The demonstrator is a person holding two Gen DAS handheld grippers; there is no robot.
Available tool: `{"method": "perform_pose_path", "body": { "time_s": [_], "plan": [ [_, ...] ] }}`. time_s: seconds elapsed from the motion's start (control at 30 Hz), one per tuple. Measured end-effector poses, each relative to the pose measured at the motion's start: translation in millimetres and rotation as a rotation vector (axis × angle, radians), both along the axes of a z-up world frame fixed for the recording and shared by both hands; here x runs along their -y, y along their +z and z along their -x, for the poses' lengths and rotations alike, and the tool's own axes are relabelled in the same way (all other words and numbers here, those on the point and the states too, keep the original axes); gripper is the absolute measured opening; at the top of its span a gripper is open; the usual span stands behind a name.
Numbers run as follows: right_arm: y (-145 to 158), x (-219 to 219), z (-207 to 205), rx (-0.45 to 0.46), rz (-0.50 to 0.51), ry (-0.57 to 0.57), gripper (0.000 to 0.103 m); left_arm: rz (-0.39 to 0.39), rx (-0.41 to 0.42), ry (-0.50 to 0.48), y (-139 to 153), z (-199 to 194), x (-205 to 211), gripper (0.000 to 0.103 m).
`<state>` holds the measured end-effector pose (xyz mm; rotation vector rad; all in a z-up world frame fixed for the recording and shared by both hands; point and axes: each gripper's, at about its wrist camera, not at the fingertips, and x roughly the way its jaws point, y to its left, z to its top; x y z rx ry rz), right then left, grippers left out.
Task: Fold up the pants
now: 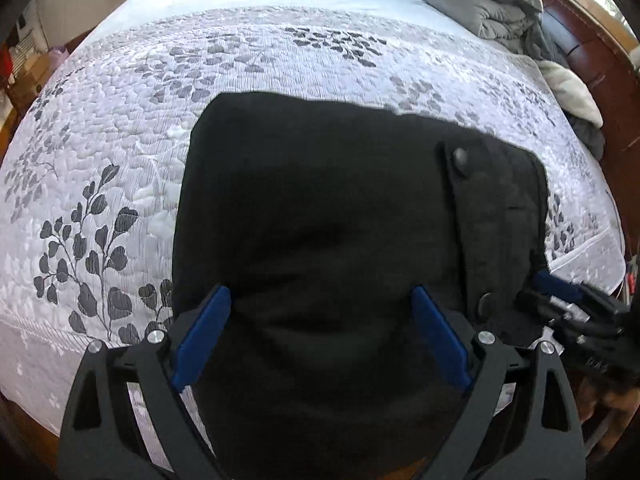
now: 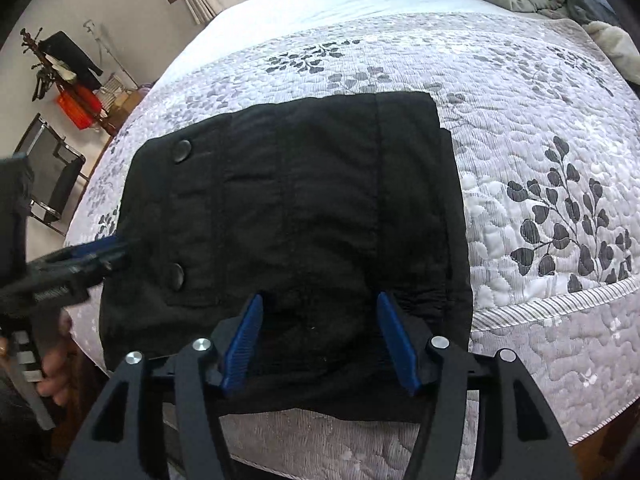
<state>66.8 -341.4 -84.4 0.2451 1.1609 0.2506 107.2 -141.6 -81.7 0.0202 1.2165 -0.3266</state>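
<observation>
Pants lie on the quilted bed near its front edge, already a compact black rectangle. Left gripper wide above the cloth, right gripper likewise parted, neither pinching. Folding looks nearly done; perhaps smoothing left

The bed's quilted cover lies flat and bare on all far sides of the folded black pants, leaving wide room to pass. A heaped grey duvet and the wooden headboard block the far corner. The left tool crowds the pants' buttoned edge.
</observation>
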Motion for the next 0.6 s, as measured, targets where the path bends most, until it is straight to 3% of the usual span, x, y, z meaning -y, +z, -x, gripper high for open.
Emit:
{"method": "perform_pose_path", "body": {
  "time_s": [0.2,0.33,0.4,0.47,0.6],
  "plan": [
    [3.4,1.3,-1.7,0.002,-0.020,-0.007,0.062,-0.015,0.000,0.024,8.3,0.9,-7.4,0.094],
    [20.3,13.9,5.4,0.034,-0.083,-0.027,0.062,0.015,0.074,0.017,38.2,22.7,-18.1,0.094],
    [27.6,21.5,9.6,0.048,-0.097,-0.035,0.068,0.027,0.090,0.004,46.6,33.1,-25.6,0.094],
    [35.7,31.4,14.1,0.060,-0.086,-0.047,0.074,0.069,0.052,0.001,47.5,37.6,-39.6,0.094],
    [44.5,52.4,16.2,0.070,-0.096,-0.062,0.083,0.225,-0.111,-0.016,31.0,33.7,-75.8,0.094]
  ]
}}
